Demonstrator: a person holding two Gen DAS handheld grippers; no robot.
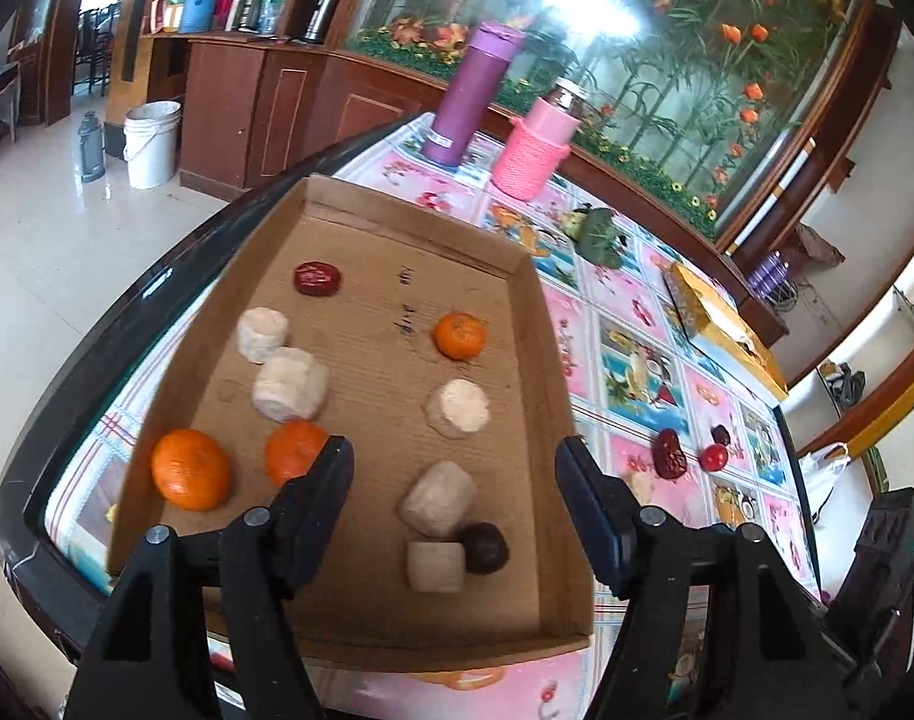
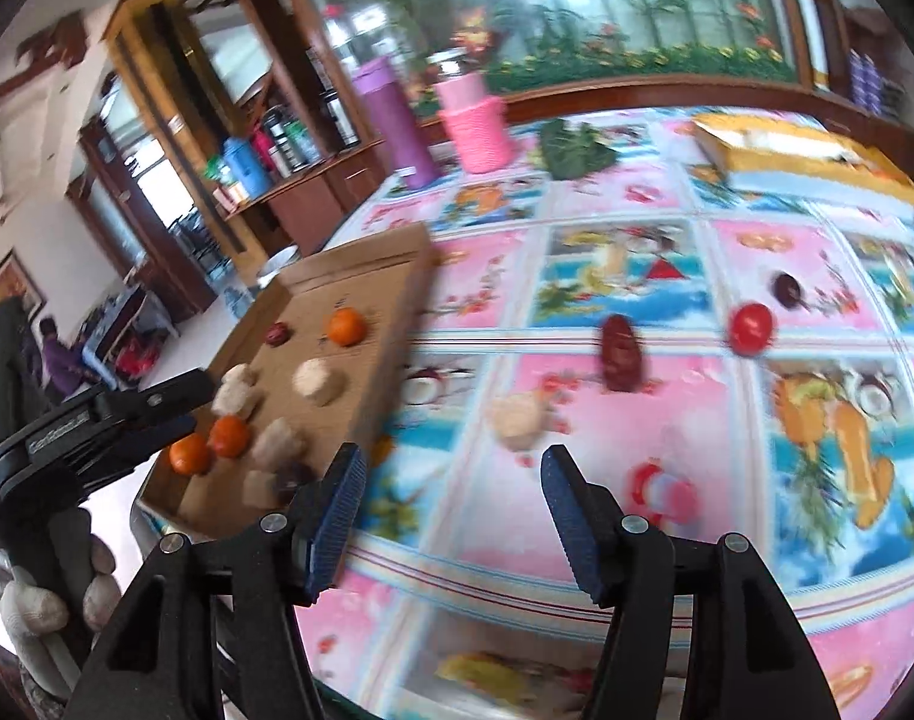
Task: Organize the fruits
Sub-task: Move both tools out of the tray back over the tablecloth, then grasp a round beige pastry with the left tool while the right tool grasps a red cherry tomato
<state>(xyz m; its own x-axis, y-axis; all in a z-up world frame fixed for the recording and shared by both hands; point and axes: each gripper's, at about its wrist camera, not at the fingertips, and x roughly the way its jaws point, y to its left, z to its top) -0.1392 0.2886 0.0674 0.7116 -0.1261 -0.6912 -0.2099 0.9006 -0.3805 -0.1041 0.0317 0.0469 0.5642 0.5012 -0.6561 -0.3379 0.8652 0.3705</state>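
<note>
A cardboard tray (image 1: 361, 630) (image 2: 391, 258) holds three oranges (image 1: 190, 469), several pale peeled chunks (image 1: 290, 384), a red date (image 1: 316, 279) and a dark round fruit (image 1: 486, 547). My left gripper (image 1: 454, 468) is open and empty above the tray's near half. On the tablecloth lie a red date (image 2: 620, 354), a red tomato (image 2: 751, 327), a dark fruit (image 2: 787, 290) and a pale chunk (image 2: 519, 419). My right gripper (image 2: 448, 471) is open and empty, just short of the pale chunk. The left gripper (image 2: 157, 405) shows at the left in the right wrist view.
A purple flask (image 1: 469, 96), a pink knitted bottle (image 1: 535, 144), a green leafy lump (image 1: 598, 234) and a yellow box (image 1: 721, 324) stand at the far side of the table. The table's dark edge (image 1: 157, 276) runs along the tray's left.
</note>
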